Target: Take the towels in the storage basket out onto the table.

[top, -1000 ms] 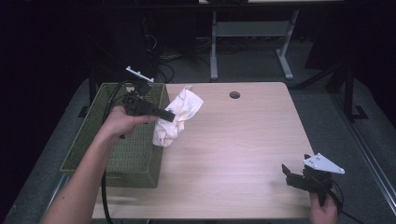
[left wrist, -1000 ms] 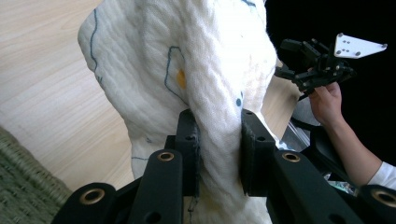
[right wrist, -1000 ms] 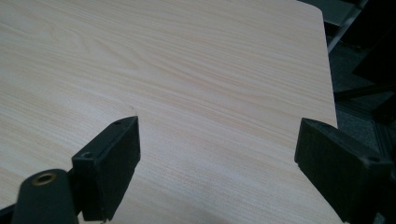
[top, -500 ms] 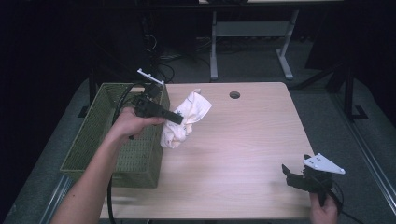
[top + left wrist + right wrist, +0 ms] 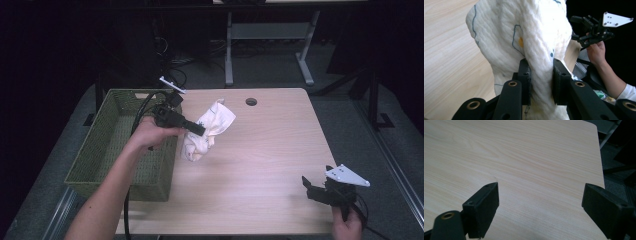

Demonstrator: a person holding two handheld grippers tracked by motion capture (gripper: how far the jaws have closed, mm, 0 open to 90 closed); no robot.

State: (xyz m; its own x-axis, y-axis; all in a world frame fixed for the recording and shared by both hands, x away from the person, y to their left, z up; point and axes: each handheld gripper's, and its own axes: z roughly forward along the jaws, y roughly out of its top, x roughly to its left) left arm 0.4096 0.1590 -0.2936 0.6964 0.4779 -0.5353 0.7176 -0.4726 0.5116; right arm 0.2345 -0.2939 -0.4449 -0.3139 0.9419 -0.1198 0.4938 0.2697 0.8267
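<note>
A: What takes up most of the frame?

B: The pale wooden surface, running from the centre to the lower right of the high view. At its left edge stands a green woven basket.

A: And the cloth?

B: The white cloth hangs bunched just right of the basket's rim, left of centre, its lower end at or just above the wood. In the left gripper view its blue-printed folds fill the upper middle.

A: What holds it?

B: The left gripper, its fingers clenched on a fold of the cloth.

A: The other one?

B: The right gripper sits at the lower right edge, fingers spread wide over bare wood, grasping nothing.
</note>
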